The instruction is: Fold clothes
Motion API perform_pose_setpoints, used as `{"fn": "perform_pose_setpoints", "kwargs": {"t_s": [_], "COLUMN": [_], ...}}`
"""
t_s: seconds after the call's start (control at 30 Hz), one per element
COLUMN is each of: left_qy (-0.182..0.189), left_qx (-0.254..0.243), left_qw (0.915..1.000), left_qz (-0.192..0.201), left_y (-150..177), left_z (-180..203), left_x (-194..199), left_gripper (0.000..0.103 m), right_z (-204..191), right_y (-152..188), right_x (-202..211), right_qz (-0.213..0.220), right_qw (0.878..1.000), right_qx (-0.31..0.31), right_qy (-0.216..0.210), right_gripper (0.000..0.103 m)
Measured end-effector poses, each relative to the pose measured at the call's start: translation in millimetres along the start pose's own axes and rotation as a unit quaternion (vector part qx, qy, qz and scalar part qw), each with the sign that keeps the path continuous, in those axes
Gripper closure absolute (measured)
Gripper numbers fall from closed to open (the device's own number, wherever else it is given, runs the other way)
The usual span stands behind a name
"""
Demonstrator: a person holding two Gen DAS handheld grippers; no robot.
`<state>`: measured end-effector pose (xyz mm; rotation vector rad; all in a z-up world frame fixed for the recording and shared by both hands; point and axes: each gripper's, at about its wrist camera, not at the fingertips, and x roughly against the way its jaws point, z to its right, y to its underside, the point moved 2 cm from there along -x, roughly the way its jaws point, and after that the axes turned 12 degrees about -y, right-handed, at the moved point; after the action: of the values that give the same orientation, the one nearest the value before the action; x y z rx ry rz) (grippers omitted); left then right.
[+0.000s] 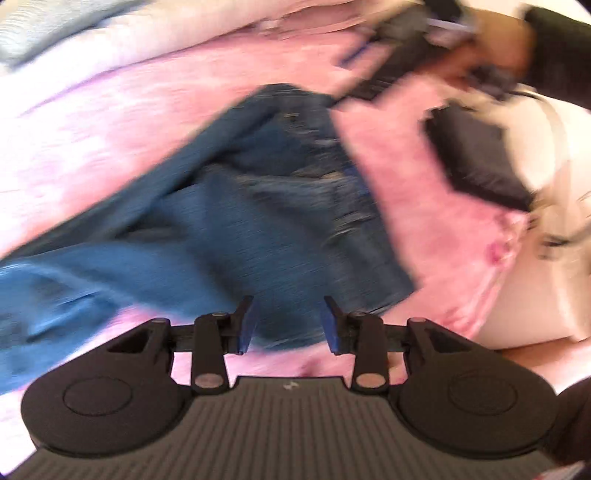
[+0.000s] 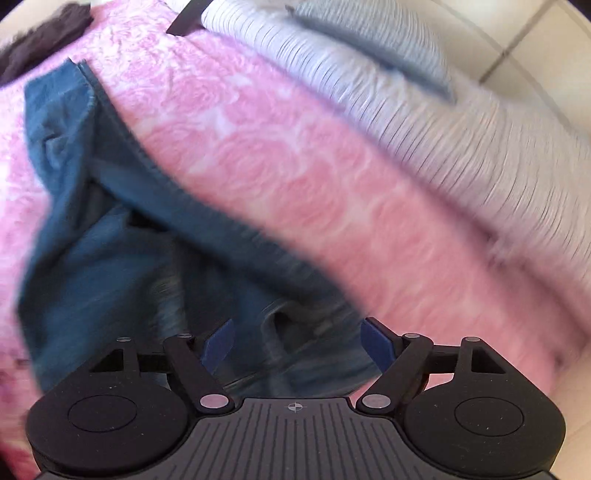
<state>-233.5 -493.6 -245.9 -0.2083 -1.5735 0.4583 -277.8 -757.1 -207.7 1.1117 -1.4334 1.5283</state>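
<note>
A pair of blue jeans (image 1: 236, 218) lies crumpled on a pink flowered bedspread (image 1: 118, 122). My left gripper (image 1: 288, 323) is open just above the near edge of the jeans, holding nothing. In the right wrist view the jeans (image 2: 122, 266) spread from the upper left down to my right gripper (image 2: 299, 341), which is open over the denim with nothing between its blue pads. The right gripper and the hand holding it also show blurred at the top right of the left wrist view (image 1: 413, 48). Both views are motion-blurred.
A dark folded garment (image 1: 476, 158) lies at the bedspread's right edge, and shows in the right wrist view (image 2: 40, 33). A striped white and grey pillow (image 2: 424, 122) lies beyond the bedspread. Tiled floor (image 2: 535, 48) shows at the far right.
</note>
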Motion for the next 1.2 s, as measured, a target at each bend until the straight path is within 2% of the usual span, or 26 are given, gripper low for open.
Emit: {"fn": "perform_pose_setpoints", "kwargs": {"t_s": [0.07,0.17,0.33,0.43,0.57,0.73,0.9,1.0,1.03,1.07,1.13,1.2], "left_qy": [-0.039,-0.1,-0.197,-0.223,-0.239,-0.224,-0.143,-0.117,-0.113,-0.117,-0.126,-0.129], "left_qx": [-0.005,-0.029,-0.077,-0.122,-0.179,-0.226,-0.229,-0.247,-0.249,-0.252,-0.257,-0.247], "left_qw": [0.9992,0.9945,0.9773,0.9666,0.9534,0.9465,0.9604,0.9602,0.9601,0.9593,0.9574,0.9603], "left_qz": [-0.004,-0.009,-0.02,-0.032,-0.042,-0.054,-0.07,-0.06,-0.059,-0.051,-0.036,-0.016], "left_y": [10,29,58,76,100,114,117,119,120,121,122,122], "left_z": [-23,-74,-163,-231,-335,-449,-503,-506,-506,-505,-503,-501], "left_x": [5,20,31,30,12,-35,-83,-86,-84,-78,-64,-39], "left_gripper": [0.067,0.064,0.059,0.057,0.057,0.057,0.057,0.06,0.073,0.094,0.095,0.096], "right_z": [-21,-73,-154,-195,-229,-236,-231,-231,-232,-232,-233,-235], "right_y": [12,18,0,-20,-48,-67,-68,-63,-62,-60,-56,-54], "right_x": [1,-4,-23,-40,-76,-125,-167,-181,-186,-190,-196,-200], "right_qz": [0.003,0.01,0.018,0.015,-0.005,-0.042,-0.102,-0.139,-0.151,-0.16,-0.172,-0.185], "right_qw": [0.999,0.997,0.993,0.993,0.996,0.999,0.995,0.99,0.988,0.986,0.984,0.981], "right_qx": [-0.02,-0.029,-0.009,0.018,0.042,0.012,0.02,0.036,0.041,0.044,0.051,0.056], "right_qy": [-0.03,-0.072,-0.118,-0.117,-0.077,-0.029,-0.004,0.006,0.01,0.013,0.02,0.023], "right_gripper": [0.024,0.024,0.024,0.024,0.024,0.024,0.024,0.024,0.024,0.024,0.025,0.027]}}
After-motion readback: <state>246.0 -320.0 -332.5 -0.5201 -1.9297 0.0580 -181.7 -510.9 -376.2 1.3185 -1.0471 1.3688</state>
